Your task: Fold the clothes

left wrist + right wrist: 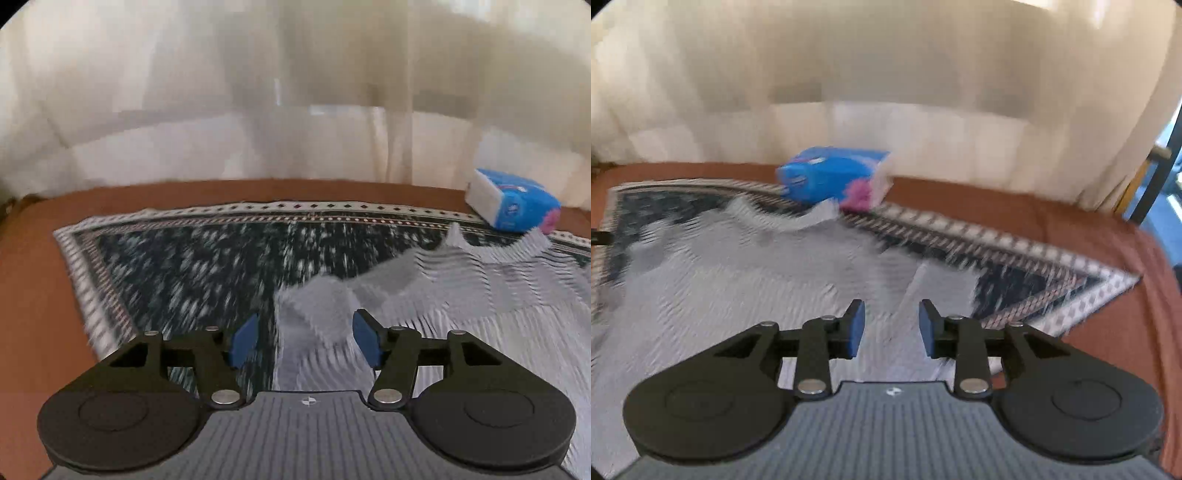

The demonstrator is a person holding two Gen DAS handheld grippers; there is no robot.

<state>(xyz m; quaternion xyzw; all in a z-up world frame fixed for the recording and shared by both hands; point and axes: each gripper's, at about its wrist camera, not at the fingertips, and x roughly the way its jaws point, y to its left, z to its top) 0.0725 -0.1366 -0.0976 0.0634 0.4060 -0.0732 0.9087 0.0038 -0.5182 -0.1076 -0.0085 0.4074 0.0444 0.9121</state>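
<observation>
Pale curtains hang behind a brown table, daylight glowing through

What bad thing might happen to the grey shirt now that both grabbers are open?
The grey garment lies rumpled on the patterned mat, held by neither the left gripper nor the right gripper, so the fold may slump. Its far edge nearly touches the blue tissue pack, which a tug could drag along.

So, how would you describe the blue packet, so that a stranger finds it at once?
Look at the brown table in front of the pale curtain, with a dark patterned mat on it. A grey garment lies on the mat, and the blue packet sits at the mat's far edge, just past it. It is the only bright blue thing, with a pink patch.
</observation>
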